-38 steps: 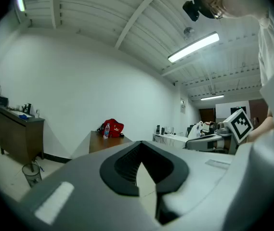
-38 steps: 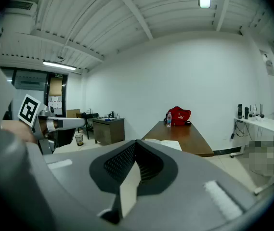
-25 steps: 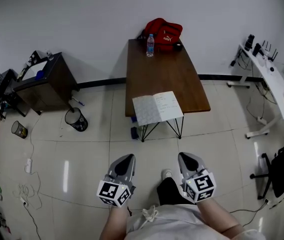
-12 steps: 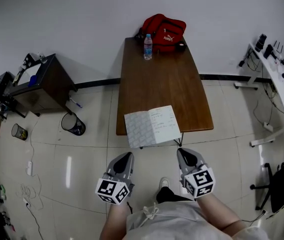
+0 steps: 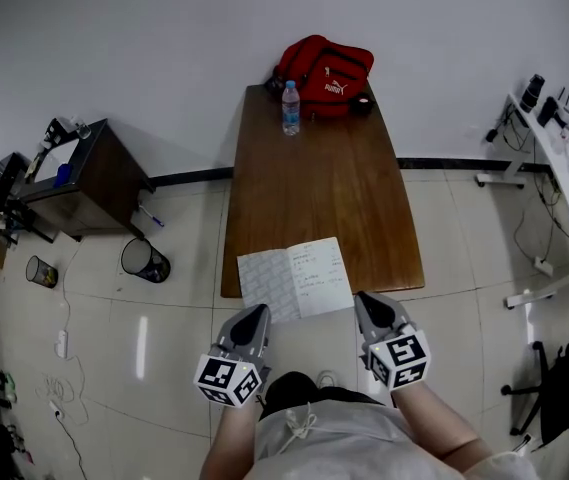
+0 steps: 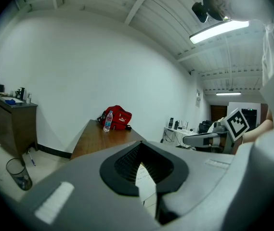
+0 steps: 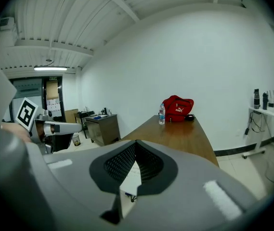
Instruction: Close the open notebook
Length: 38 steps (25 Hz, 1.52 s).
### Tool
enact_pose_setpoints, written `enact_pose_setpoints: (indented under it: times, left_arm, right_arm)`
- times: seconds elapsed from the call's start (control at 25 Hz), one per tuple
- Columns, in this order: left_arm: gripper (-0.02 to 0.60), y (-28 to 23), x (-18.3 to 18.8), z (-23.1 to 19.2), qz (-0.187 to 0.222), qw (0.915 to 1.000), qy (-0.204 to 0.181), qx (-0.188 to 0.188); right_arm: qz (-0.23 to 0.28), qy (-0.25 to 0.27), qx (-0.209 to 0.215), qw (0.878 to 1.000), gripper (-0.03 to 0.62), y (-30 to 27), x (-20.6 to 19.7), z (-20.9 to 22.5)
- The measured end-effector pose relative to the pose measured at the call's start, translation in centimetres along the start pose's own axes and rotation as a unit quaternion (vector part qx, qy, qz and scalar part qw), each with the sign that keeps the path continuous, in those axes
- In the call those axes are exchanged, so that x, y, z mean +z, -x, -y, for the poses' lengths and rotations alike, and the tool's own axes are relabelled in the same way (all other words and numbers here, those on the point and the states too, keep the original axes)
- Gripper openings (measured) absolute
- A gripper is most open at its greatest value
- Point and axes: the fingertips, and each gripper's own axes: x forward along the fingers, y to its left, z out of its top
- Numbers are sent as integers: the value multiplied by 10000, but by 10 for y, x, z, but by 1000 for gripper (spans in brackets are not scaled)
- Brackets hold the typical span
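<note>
Head view: the open white paper notebook point(image 5: 295, 279) is lying at the near edge of the long brown wooden surface point(image 5: 314, 168), partly overhanging it. The left gripper point(image 5: 259, 313) and right gripper point(image 5: 363, 299) are hovering just off that edge, both empty

Left gripper view: its jaws are sitting together

Right gripper view: these jaws are likewise meeting on nothing

Closing it well is probably calling for one tip sliding under an outer page edge and folding it over, the other pinning the opposite half to the surface

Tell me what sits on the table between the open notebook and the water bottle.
Nothing: head view shows bare table between notebook and water bottle.
</note>
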Motion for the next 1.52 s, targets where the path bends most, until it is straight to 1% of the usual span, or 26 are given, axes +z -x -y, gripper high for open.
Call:
enact_pose_setpoints:
  times: [0.28,0.56,0.68,0.92,0.96,1.0,1.04,1.16,1.36,1.52]
  left_arm:
    - [6,-5,-12,-10,-173,9995,46,247]
    - [6,0,-41,-29,-432,9970,182,617]
    - [6,7,-54,-46,-521,9946,358,822]
    - [6,21,-93,-86,-804,9864,697,1254]
    - [18,22,-99,-91,-856,9852,760,1277]
    - [74,22,-106,-94,-918,9840,832,1284]
    - [109,23,-114,-97,-992,9826,908,1279]
    - [154,23,-139,-104,-1236,9779,1165,1215]
    - [208,19,-180,-113,-1612,9714,1392,1054]
    - [212,12,-201,-117,-1570,9669,1786,928]
  right_arm:
    - [-214,-93,245,9994,6,-16,-13,3]
    - [-428,-43,643,9970,6,-37,-24,-5]
    - [-537,-29,778,9955,7,-50,-32,-16]
    - [-877,99,1090,9901,6,-82,-53,-39]
    - [-947,130,1149,9888,6,-86,-57,-43]
    - [-1009,164,1212,9874,7,-90,-61,-47]
    - [-1068,199,1275,9859,6,-95,-64,-52]
    - [-1239,298,1440,9813,6,-108,-74,-66]
    - [-1433,441,1843,9714,7,-123,-90,-94]
    - [-1546,507,2062,9649,6,-123,-108,-107]
